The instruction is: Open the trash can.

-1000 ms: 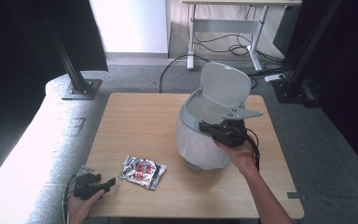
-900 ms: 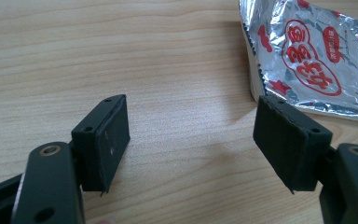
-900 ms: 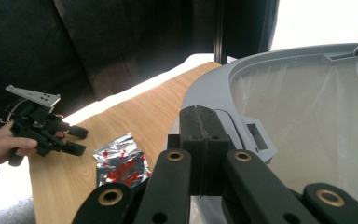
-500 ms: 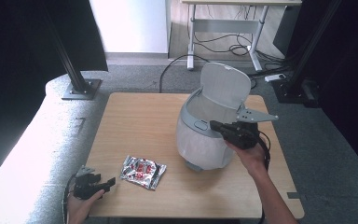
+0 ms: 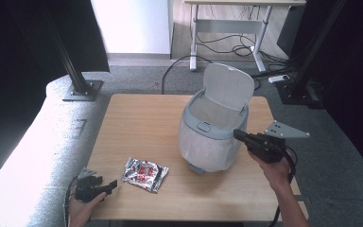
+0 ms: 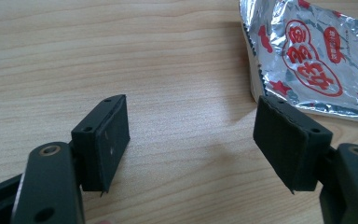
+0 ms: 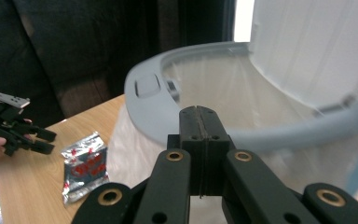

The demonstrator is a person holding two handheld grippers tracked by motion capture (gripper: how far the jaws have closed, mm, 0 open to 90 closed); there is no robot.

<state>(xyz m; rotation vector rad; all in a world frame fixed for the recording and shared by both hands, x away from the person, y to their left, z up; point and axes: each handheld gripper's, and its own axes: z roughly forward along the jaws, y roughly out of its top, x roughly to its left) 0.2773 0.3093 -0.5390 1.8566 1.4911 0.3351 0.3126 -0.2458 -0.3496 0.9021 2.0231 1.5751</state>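
A grey lidded bin (image 5: pixel 213 132) with a white liner stands on the wooden table, its lid (image 5: pixel 228 87) tipped up and back. My right gripper (image 5: pixel 238 134) is shut with nothing in it, just right of the bin's rim (image 7: pixel 270 133), pads pressed together (image 7: pixel 199 123). A silver snack packet with red print (image 5: pixel 145 174) lies flat near the front left. My left gripper (image 5: pixel 109 184) rests open at the table's front-left corner, its tips pointing at the packet (image 6: pixel 307 51), which lies just beyond the right pad.
The wooden table (image 5: pixel 142 123) has free room at the back left. Black stand bases (image 5: pixel 81 90) and a desk with cables (image 5: pixel 227 42) stand on the floor behind. A pale padded surface (image 5: pixel 23 156) runs along the left.
My right gripper has pulled away to the right from over the bin's opening to beside its rim. The left gripper and the packet stayed where they were.
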